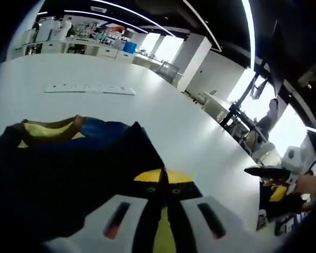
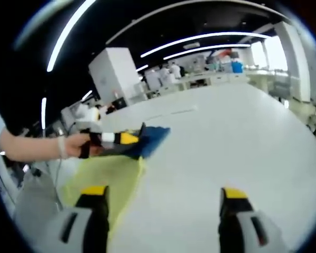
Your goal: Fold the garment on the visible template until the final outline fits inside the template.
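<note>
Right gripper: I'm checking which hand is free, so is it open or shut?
Open. In the right gripper view the right gripper has its jaws set wide apart with bare white table between them.

Wide open white table [image 2: 242,137] right of the garment [image 2: 150,138]; left gripper [image 2: 127,139] blocking its left edge.

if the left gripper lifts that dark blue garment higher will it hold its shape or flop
Probably flop: the garment already lies in soft folds. It looks thin, so likely light. The left gripper, shut on its edge, lifts only that corner in the right gripper view. It could slide on the smooth white table.
</note>
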A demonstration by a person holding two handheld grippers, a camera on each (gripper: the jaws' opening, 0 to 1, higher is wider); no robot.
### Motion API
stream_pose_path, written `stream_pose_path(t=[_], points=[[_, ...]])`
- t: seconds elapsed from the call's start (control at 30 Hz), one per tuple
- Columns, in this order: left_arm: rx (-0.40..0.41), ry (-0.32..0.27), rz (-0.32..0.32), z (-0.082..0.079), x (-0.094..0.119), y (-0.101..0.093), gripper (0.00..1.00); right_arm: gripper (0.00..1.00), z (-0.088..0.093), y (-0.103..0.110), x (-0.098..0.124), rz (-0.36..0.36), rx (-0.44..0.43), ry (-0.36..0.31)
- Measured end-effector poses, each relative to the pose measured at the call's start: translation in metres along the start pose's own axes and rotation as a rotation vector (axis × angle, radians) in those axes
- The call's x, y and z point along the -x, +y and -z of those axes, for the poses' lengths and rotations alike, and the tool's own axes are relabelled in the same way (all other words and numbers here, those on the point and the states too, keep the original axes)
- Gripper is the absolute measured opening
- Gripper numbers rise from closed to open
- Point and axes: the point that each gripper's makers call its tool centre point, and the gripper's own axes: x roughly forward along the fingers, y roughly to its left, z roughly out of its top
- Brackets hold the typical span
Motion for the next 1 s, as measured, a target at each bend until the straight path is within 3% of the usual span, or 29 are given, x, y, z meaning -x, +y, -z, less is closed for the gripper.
stream_pose_path(t=[0.27,0.5,0.7,0.87,1.0], points=[[-0.055,0.000,0.018,0.000,0.001,0.000,0.03,0.86,-0.002,0.000,-0.002,-0.004,0.005,0.000],[-0.198,-0.006,-0.008,-0.002,0.011,0.000,0.51,0.87,-0.006,0.010,-0.005,-0.018,0.016,-0.003],[-0.236,-0.032,-0.001,-0.013,0.025,0.006,0.86,0.87,-0.009,0.018,-0.010,-0.034,0.030,-0.006],[-0.248,-0.059,0.006,-0.018,0.048,0.008,0.99,0.87,-0.014,0.030,-0.015,-0.052,0.051,-0.009],[-0.262,-0.060,0.011,-0.017,0.067,0.009,0.99,0.87,-0.019,0.037,-0.018,-0.062,0.065,-0.014]])
